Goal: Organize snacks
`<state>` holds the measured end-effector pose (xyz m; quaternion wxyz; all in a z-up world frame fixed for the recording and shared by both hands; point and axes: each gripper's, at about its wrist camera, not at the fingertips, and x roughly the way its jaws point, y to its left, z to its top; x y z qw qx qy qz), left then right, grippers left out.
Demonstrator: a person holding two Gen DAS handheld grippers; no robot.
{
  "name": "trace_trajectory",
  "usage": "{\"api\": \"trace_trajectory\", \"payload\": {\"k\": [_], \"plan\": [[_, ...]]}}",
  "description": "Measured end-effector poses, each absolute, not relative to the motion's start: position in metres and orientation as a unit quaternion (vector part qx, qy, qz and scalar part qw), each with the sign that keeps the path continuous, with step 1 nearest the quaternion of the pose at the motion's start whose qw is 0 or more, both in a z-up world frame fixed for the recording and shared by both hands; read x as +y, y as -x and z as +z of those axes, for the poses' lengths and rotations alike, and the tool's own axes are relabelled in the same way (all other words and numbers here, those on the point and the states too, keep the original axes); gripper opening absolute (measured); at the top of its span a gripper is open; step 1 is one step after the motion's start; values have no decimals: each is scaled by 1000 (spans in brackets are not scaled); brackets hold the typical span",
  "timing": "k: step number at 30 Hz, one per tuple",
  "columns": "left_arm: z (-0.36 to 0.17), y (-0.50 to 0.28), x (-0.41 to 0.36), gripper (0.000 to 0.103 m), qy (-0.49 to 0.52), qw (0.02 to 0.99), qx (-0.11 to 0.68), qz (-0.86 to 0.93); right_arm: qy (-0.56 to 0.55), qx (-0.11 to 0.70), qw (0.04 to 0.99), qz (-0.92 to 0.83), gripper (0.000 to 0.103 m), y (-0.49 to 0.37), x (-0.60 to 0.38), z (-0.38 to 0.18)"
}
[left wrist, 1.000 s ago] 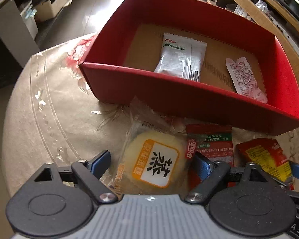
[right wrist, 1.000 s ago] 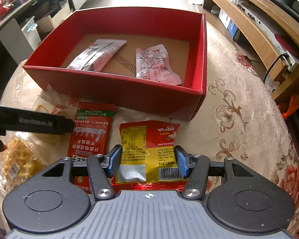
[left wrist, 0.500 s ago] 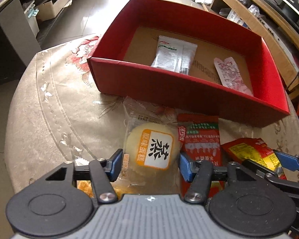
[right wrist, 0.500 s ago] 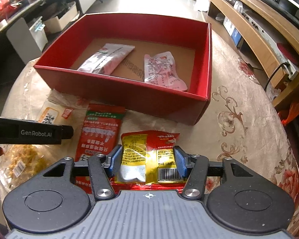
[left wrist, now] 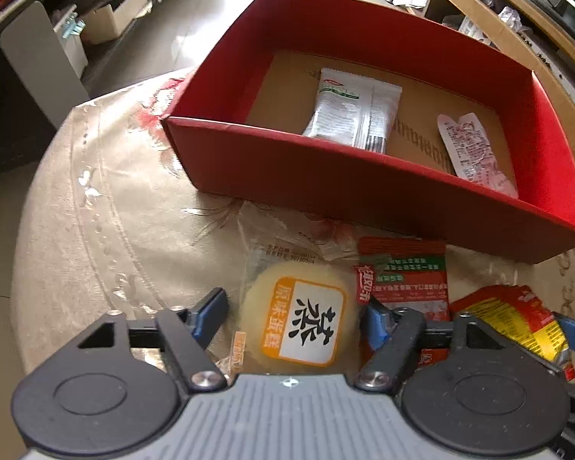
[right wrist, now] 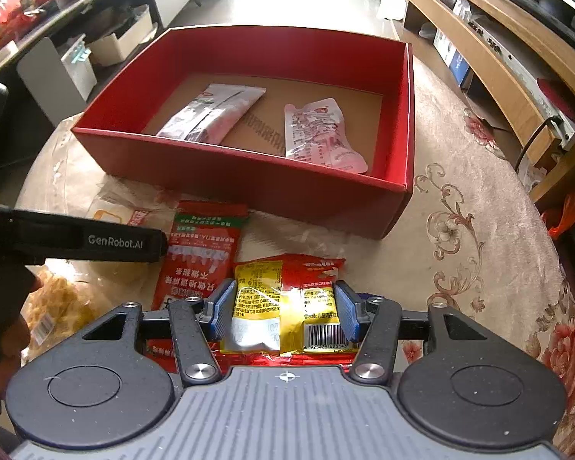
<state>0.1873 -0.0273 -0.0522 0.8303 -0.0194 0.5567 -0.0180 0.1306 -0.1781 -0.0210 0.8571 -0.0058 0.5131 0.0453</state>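
A red box point(left wrist: 364, 180) point(right wrist: 249, 180) on the table holds a silver packet point(left wrist: 349, 115) point(right wrist: 211, 115) and a pink-white packet point(left wrist: 471, 149) point(right wrist: 318, 134). My left gripper point(left wrist: 295, 314) has its blue pads on both sides of a yellow cake in clear wrap point(left wrist: 299, 318), closed on it. My right gripper point(right wrist: 283, 310) is shut on a red-and-yellow snack packet point(right wrist: 283, 299) point(left wrist: 517, 318). A red-green packet point(left wrist: 406, 276) point(right wrist: 199, 253) lies flat between them.
The round table has a beige floral cloth point(right wrist: 460, 230). A clear bag of golden snacks point(right wrist: 61, 306) lies at the left. The left gripper's arm point(right wrist: 84, 237) crosses the right wrist view. Wooden shelving point(right wrist: 498, 57) stands to the right.
The left gripper's pads closed in from wide apart onto the cake's sides. Both grippers have risen and pulled back a little from the box with their packets.
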Motion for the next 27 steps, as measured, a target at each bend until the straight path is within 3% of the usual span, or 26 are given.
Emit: {"api": "trace_trajectory", "payload": {"k": [2, 27], "plan": [[-50, -184, -26, 56, 21, 831, 555, -17, 5, 513, 857, 45, 62, -131, -178, -20], [-6, -117, -13, 55, 33, 846, 528, -66, 2, 468, 882, 50, 61, -84, -160, 5]]}}
